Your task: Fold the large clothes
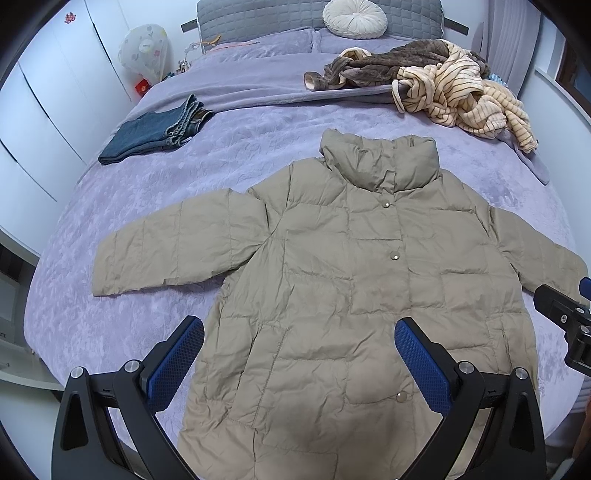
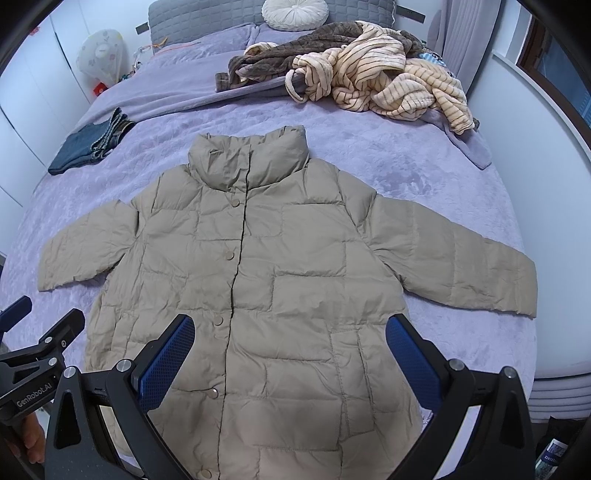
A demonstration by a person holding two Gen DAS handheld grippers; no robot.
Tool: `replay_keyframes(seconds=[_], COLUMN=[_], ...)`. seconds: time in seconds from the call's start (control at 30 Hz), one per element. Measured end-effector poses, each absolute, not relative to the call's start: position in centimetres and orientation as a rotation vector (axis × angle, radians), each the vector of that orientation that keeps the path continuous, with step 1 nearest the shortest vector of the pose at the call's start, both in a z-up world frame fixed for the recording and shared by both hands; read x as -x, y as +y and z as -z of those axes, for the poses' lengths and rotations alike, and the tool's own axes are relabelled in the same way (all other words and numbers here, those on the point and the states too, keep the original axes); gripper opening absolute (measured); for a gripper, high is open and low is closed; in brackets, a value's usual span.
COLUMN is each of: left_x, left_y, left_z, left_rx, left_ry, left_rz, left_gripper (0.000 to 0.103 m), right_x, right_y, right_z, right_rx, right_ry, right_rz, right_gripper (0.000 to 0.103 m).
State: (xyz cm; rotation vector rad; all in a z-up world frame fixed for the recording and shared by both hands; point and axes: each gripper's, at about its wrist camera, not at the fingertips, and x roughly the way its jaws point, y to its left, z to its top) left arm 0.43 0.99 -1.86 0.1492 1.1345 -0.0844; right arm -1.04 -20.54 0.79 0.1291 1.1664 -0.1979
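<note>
A beige quilted puffer jacket lies flat and face up on the lilac bedspread, snapped shut, collar toward the headboard, both sleeves spread sideways. My left gripper hovers open above the jacket's lower left part, blue pads wide apart with nothing between them. My right gripper hovers open over the lower right part, also holding nothing. In the left wrist view the right gripper's black body shows at the right edge. The left gripper's body shows at the lower left of the right wrist view.
Folded blue jeans lie at the bed's left side. A heap of brown and cream striped clothes sits near the grey headboard with a round white cushion. White wardrobe doors stand left.
</note>
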Motion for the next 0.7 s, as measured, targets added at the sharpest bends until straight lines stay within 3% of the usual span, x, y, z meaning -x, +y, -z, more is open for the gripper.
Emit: replay_keyframes(seconds=[0.7], left_x=[-1.1], left_y=[1.0], left_z=[2.9], left_rx=[-0.138], left_ry=[1.172], left_rz=[0.085], left_gripper=[0.103], right_x=[0.8], right_y=[-20.3], right_z=[0.5], right_rx=[-0.146], right_ry=[1.201], right_rz=[0.204], right_gripper=[0.103])
